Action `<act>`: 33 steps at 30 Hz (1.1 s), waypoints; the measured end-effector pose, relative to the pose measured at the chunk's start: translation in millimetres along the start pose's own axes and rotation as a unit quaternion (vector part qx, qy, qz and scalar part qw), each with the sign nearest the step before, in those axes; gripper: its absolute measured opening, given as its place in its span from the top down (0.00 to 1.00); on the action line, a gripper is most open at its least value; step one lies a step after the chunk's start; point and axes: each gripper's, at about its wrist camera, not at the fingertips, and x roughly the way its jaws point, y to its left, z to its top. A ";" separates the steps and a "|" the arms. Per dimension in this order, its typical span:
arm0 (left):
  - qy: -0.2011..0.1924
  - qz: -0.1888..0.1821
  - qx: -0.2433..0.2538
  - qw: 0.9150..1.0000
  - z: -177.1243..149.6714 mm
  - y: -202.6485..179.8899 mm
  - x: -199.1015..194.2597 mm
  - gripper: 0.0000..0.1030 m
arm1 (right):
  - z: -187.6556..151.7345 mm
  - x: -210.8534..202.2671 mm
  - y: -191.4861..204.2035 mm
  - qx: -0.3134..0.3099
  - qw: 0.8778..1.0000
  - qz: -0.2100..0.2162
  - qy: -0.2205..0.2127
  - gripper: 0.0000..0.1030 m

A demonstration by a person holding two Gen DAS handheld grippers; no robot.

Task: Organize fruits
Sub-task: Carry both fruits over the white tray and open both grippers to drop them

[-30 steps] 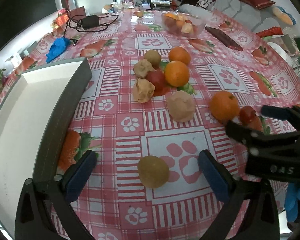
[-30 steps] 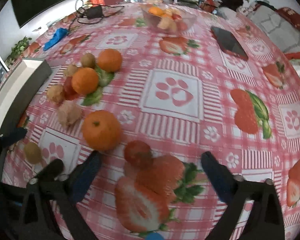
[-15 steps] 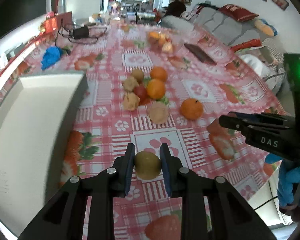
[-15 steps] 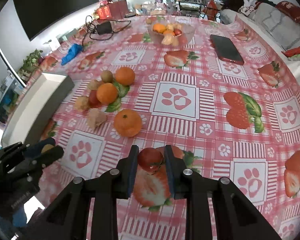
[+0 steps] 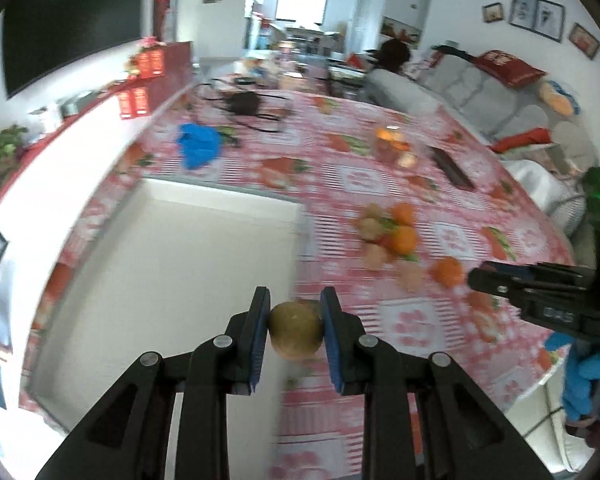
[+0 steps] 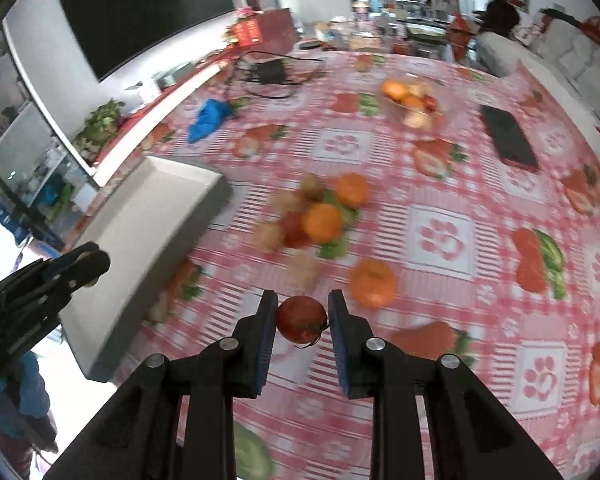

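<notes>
We hold a round brown-green kiwi [image 5: 296, 334] clamped in the left tongs [image 5: 295, 336], beside the empty white rectangular tray [image 5: 172, 264], and a small red tomato [image 6: 301, 318] clamped in the right tongs [image 6: 302, 320]. Ahead, oranges [image 6: 322, 222] and other fruit remain to sort.

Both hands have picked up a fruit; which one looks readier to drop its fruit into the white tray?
Left, probably. Its brown round fruit hangs at the white tray's edge; the right's red fruit sits over tablecloth.
</notes>
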 end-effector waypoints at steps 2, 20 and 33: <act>0.001 0.016 -0.010 1.000 -0.8 19.2 0.7 0.73 | 6.6 7.3 19.0 -0.012 1.000 0.012 0.005 0.73; 0.050 0.073 -0.070 0.994 -38.1 113.2 29.1 0.72 | 31.8 92.4 165.8 -0.106 0.989 0.073 0.067 0.73; 0.023 0.112 -0.064 0.991 -39.5 113.7 20.0 0.23 | 30.6 87.6 179.0 -0.139 0.988 0.045 0.053 0.19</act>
